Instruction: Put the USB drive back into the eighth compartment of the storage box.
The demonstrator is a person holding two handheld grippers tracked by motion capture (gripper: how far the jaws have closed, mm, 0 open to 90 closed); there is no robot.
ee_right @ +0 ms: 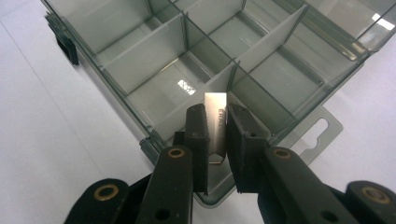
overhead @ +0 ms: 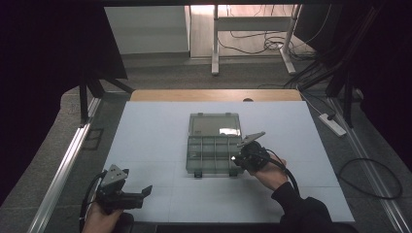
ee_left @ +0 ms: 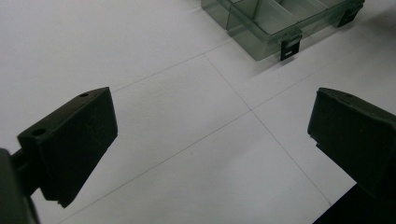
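Clearly the right gripper (ee_right: 217, 135) has its fingers (ee_right: 197, 130) clamped on a small metal clip (ee_right: 215, 114) over the open plastic box (overhead: 214, 145) on the worktop (overhead: 155, 131). Light, stiff and slippery, it is best pinched across its flat faces. Left gripper (ee_left: 210, 140) fingers stand apart, empty.

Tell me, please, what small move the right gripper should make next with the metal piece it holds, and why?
Probably lower it a little and open the jaws. The right gripper is shut on the small metal piece just over a corner compartment of the open clear organizer box; that compartment looks empty.
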